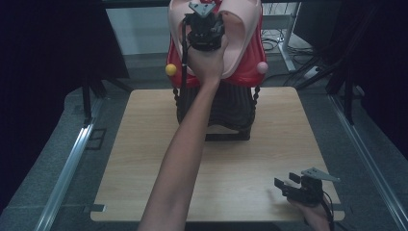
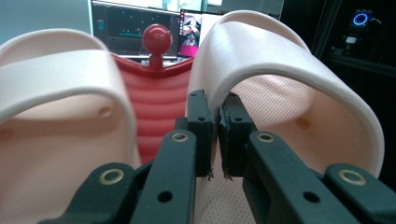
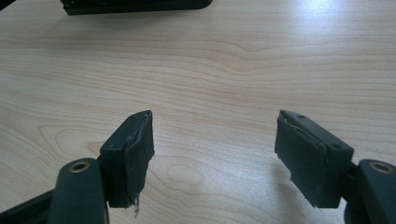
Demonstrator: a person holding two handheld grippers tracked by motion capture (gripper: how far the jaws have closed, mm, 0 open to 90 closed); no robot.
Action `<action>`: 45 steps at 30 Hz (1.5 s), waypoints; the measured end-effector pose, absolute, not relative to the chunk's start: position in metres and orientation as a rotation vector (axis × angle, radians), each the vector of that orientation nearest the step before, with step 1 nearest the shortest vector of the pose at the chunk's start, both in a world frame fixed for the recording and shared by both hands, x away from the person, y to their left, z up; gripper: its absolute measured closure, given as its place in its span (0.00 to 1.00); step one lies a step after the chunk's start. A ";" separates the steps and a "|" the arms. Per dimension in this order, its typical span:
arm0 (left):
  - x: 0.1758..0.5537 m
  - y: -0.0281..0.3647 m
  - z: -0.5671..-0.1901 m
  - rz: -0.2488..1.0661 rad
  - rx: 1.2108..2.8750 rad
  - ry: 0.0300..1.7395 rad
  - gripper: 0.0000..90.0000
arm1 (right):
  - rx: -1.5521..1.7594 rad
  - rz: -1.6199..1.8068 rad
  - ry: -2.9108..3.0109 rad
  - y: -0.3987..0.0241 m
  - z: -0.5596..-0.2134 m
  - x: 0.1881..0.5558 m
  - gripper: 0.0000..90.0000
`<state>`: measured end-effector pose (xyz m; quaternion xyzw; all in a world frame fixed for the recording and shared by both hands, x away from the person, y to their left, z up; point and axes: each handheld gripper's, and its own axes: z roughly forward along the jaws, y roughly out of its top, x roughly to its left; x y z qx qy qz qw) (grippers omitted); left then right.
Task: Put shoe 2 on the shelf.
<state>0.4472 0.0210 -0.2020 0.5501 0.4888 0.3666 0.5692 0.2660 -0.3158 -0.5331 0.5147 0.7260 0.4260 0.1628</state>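
Two pale pink slippers hang side by side on a red rack [image 1: 248, 74] at the table's far edge. My left gripper [image 1: 204, 26] is raised in front of them. Seen from the left gripper view, my left gripper [image 2: 215, 109] is shut on the inner edge of the strap of the right-hand slipper [image 2: 280, 60]. The other slipper [image 2: 51, 70] sits just left of the jaws, untouched. My right gripper [image 1: 284, 185] rests low over the table's near right corner. Its pads [image 3: 135, 158] stand wide apart over bare wood, so it is open with nothing between them.
The rack has a yellow knob [image 1: 171, 70], a pink knob [image 1: 262, 67] and a red knob [image 2: 157, 39] on top. It stands on a dark ribbed base [image 1: 231, 108] on the wooden table [image 1: 144, 159]. Monitors glow behind the rack. Metal rails run along both sides of the table.
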 end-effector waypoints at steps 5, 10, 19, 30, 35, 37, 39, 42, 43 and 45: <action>0.457 0.007 -0.196 0.910 1.295 1.152 0.94 | 1.471 1.224 2.065 -0.318 -0.532 0.266 0.31; 0.470 -0.003 -0.196 0.918 1.305 1.171 0.94 | 1.465 1.245 2.053 -0.320 -0.528 0.264 0.31; 0.481 -0.007 -0.208 0.914 1.296 1.220 0.93 | 1.455 1.244 2.065 -0.319 -0.528 0.263 0.31; 0.482 -0.008 -0.215 0.921 1.302 1.247 0.91 | 1.458 1.245 2.055 -0.322 -0.527 0.263 0.31; 0.479 -0.002 -0.215 0.918 1.296 1.237 0.84 | 1.458 1.242 2.059 -0.321 -0.528 0.263 0.31; 0.479 0.000 -0.215 0.903 1.297 1.230 0.76 | 1.457 1.242 2.058 -0.320 -0.528 0.263 0.31; 0.477 0.003 -0.216 0.894 1.289 1.220 0.69 | 1.455 1.242 2.058 -0.320 -0.527 0.264 0.31; 0.473 0.008 -0.217 0.873 1.282 1.201 0.59 | 1.454 1.240 2.056 -0.320 -0.527 0.264 0.31; 0.472 0.010 -0.218 0.849 1.291 1.188 0.58 | 1.456 1.240 2.055 -0.320 -0.527 0.264 0.31; 0.469 0.013 -0.219 0.834 1.299 1.172 0.57 | 1.460 1.235 2.053 -0.320 -0.527 0.264 0.31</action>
